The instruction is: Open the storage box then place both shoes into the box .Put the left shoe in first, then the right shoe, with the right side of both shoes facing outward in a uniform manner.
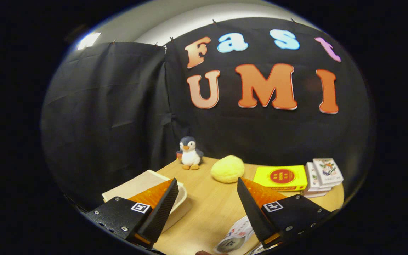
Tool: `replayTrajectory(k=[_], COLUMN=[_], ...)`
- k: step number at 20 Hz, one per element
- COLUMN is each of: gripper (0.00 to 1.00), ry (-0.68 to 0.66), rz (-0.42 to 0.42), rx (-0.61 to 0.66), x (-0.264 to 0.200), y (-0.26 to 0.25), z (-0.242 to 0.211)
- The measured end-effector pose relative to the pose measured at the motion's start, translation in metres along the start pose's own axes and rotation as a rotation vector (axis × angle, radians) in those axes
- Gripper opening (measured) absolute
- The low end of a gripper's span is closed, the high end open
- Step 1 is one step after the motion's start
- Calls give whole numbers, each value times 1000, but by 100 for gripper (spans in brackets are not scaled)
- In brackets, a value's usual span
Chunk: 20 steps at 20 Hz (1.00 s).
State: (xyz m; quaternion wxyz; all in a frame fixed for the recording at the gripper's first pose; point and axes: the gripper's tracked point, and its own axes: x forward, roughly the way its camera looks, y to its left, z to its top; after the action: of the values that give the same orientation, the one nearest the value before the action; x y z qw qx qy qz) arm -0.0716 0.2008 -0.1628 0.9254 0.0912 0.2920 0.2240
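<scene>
My gripper (207, 184) is held above a wooden table (211, 209), open, with nothing between its fingers. A cream storage box (143, 184) with its flat lid down lies behind the left finger, which hides part of it. Just below the right finger (251, 209), at the near edge of the table, lies a white patterned thing (237, 233) with a round grey part; I cannot tell whether it is a shoe.
Beyond the fingers a plush penguin (190, 153) stands at the back of the table beside a yellow fuzzy ball (227, 169). A yellow flat box (281, 177) and a stack of white patterned boxes (322, 175) sit back right.
</scene>
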Motion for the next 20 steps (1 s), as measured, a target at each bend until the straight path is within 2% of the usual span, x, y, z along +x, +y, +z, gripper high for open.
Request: replayTrajectory(k=[5,9,11,14,17,20], gripper=[98,97,97,97,97,97], ry=[208,345,428,503,556,554], rz=[107,204,219,262,264,307], rx=[178,258,286,331,358,410], x=[20,31,34,40,51,60], y=[34,65,77,95,103,113], z=[-47,-79,-100,-125,-149,-153])
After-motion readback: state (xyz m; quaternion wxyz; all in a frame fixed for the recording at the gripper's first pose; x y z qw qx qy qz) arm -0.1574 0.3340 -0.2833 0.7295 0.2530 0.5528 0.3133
